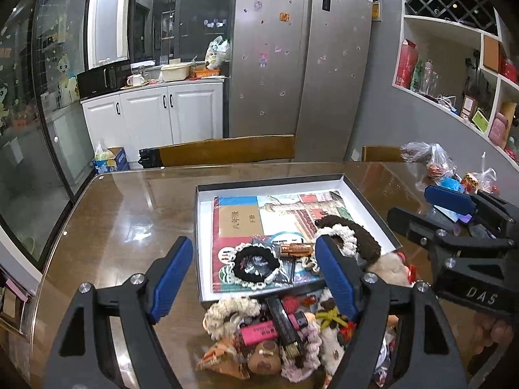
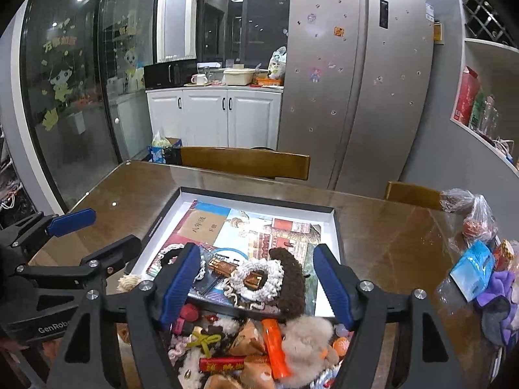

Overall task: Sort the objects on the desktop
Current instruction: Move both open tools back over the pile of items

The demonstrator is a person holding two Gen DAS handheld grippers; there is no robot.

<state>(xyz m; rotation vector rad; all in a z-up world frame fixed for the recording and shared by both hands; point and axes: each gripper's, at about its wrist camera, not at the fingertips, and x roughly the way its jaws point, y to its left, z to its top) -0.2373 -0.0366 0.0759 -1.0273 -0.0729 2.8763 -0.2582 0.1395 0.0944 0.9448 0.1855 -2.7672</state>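
While the glossy brown wooden tabletop [image 1: 113,227] carries everything, I see the shallow black-rimmed white tray [image 1: 369,207] already collecting scrunchies; both my left gripper [image 1: 256,278] and right gripper [image 2: 259,285], jaws wide and empty, hover above the unsorted trinket pile [image 1: 275,334], ready to pick.

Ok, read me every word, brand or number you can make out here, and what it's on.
"DAS": right gripper, black body.
"GenRob", cut off: left gripper, black body.
"八年级": brown label of the colourful book in the white tray.
Print on the pink battery, fridge stickers: too blurred.
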